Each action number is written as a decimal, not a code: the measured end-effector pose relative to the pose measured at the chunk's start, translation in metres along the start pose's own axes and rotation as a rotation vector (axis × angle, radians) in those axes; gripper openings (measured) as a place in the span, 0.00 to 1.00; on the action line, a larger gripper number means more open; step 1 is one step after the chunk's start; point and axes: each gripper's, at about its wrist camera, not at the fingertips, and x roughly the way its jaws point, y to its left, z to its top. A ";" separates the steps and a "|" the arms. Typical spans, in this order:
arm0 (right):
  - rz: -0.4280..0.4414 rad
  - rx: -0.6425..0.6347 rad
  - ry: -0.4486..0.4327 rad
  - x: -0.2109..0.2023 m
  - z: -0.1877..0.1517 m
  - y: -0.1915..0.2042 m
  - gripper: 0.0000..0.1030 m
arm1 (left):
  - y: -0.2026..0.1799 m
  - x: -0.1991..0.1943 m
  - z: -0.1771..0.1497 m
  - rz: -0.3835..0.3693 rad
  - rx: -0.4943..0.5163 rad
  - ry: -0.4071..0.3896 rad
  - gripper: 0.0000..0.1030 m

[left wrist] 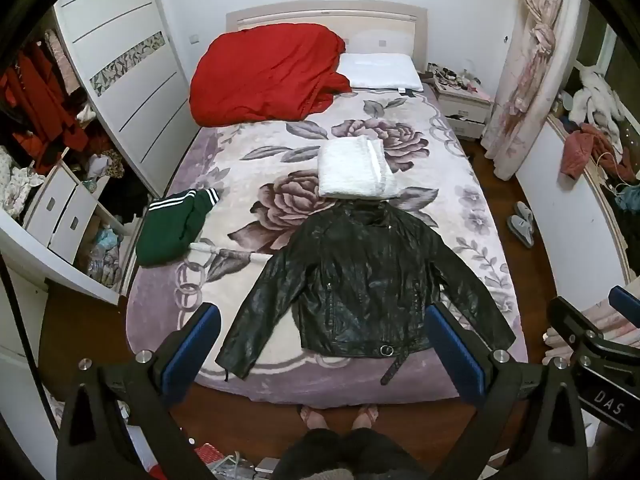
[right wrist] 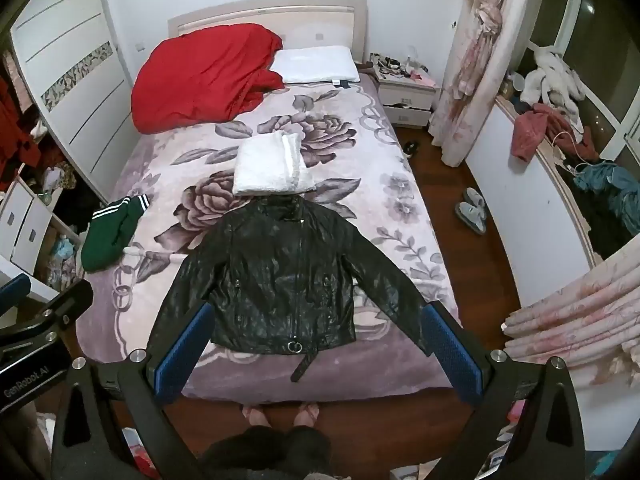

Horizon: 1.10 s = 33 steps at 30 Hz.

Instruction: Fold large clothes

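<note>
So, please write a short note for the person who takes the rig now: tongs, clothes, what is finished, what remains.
Left tongs: open, empty, above the foot of the bed.
Right tongs: open, empty, same height.
Black leather jacket: spread flat, front up, sleeves out, belt hanging over the edge. Not folded yet.
White garment: folded, just beyond the jacket's collar.
Green striped garment: bunched at the bed's left edge, apparently unfolded.
Left: fold jacket, probably then the green one.

A black leather jacket (left wrist: 360, 280) lies spread flat, sleeves out, on the floral bed (left wrist: 248, 168), seen between the wide-open left tool (left wrist: 322, 354) fingers.
</note>
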 end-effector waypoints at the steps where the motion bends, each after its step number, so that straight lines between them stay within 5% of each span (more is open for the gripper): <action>1: 0.003 0.002 -0.004 0.000 0.000 0.000 1.00 | 0.000 0.000 0.000 0.001 0.000 0.000 1.00; 33: 0.001 -0.001 -0.020 -0.015 -0.003 -0.008 1.00 | 0.000 0.000 0.000 -0.014 -0.008 -0.017 1.00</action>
